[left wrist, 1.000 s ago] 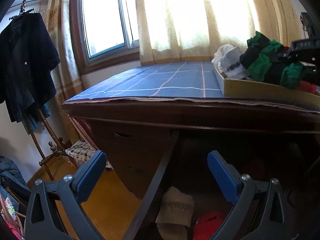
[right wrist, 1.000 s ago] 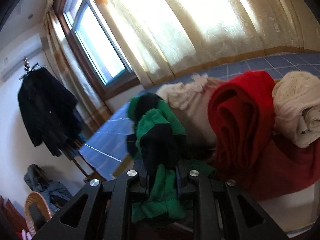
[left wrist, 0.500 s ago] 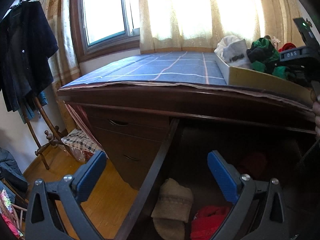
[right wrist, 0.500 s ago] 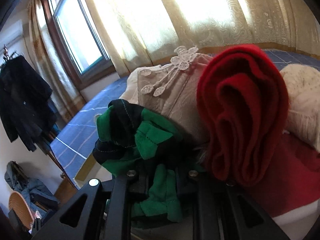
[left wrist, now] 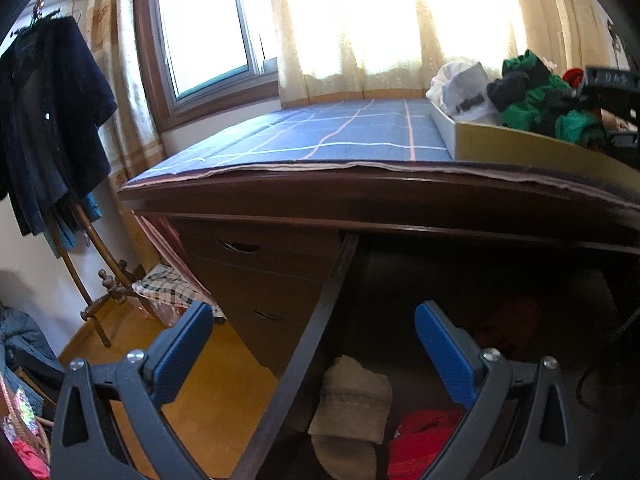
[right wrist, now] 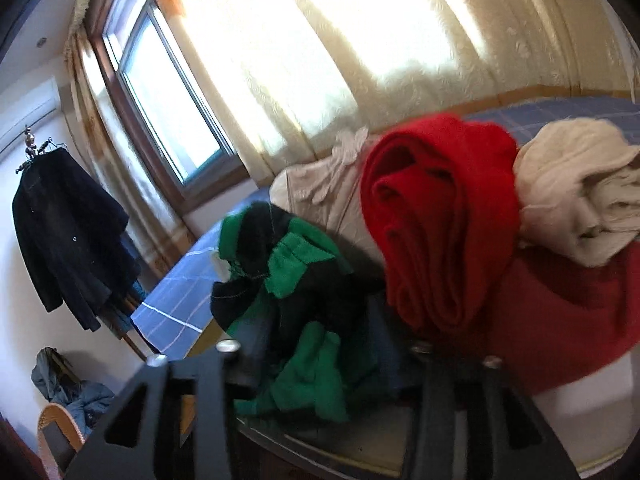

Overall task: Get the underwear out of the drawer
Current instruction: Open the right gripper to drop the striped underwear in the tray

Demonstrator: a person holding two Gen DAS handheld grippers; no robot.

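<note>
Below, in the left wrist view, the drawer [left wrist: 332,320] is standing pulled out under the surface [left wrist: 320,136], and two pieces of underwear are lying in its front end: a tan rolled piece [left wrist: 352,404] and a red piece [left wrist: 424,436] just beside it, with a darker red shape deeper in the shadow, too dim to identify. The left tongs [left wrist: 316,344] are hovering wide apart above them, gripping nothing. Both pieces are looking soft, light and limp; judged from the folds, either is likely to sag and unroll if pinched at an edge, so the thick middle of the roll is the better place to take hold.

Up top, in the right wrist view, the right tongs [right wrist: 320,364] have just been opening, and the green-and-black underwear [right wrist: 292,280] is lying slack between the parted pads, which are no longer pressing on it. It is resting in a shallow box [left wrist: 520,144] beside a red rolled garment [right wrist: 440,220] and cream garments [right wrist: 576,192].

A blue checked cloth is covering the surface, which is running under a curtained window [left wrist: 208,32]. A dark coat [left wrist: 44,120] is hanging on a wooden stand at the left, over a yellow wood floor [left wrist: 208,380].
</note>
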